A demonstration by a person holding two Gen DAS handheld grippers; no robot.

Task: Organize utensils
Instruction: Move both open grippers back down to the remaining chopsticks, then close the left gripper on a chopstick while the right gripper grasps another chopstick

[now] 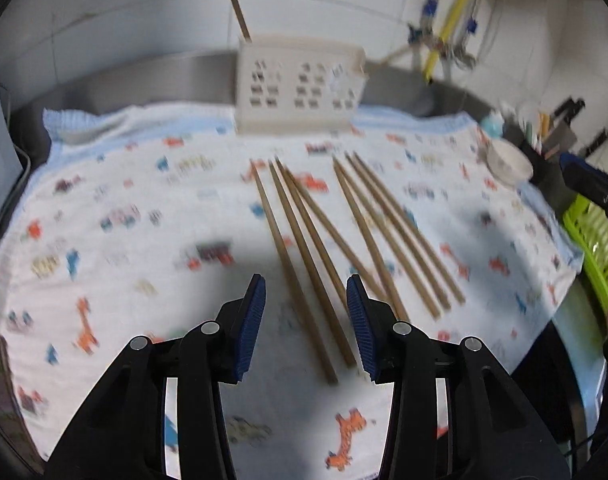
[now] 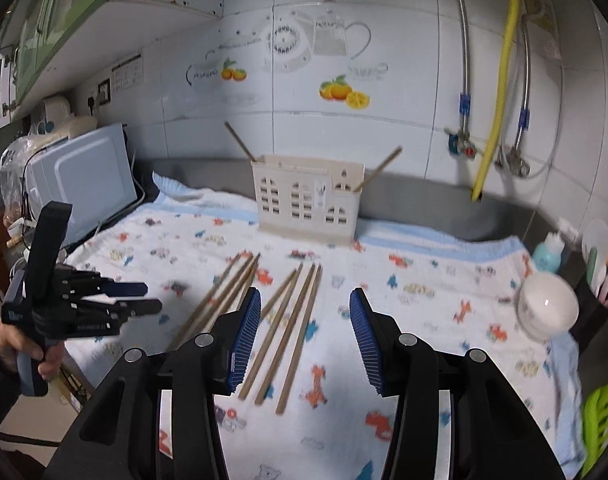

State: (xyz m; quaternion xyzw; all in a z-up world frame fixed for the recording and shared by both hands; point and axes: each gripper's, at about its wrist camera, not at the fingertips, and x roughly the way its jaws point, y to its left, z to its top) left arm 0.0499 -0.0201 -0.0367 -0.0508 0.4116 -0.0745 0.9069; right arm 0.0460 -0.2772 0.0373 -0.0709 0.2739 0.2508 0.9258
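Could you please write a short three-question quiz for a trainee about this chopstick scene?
1. True or false: both grippers are holding chopsticks.
2. How many chopsticks already stand in the holder?
3. Where do the loose chopsticks lie: A in the white bowl, B on the patterned cloth, C in the green basket?

Key: 1 false, the left gripper and the right gripper are both empty; 2 two; 3 B.
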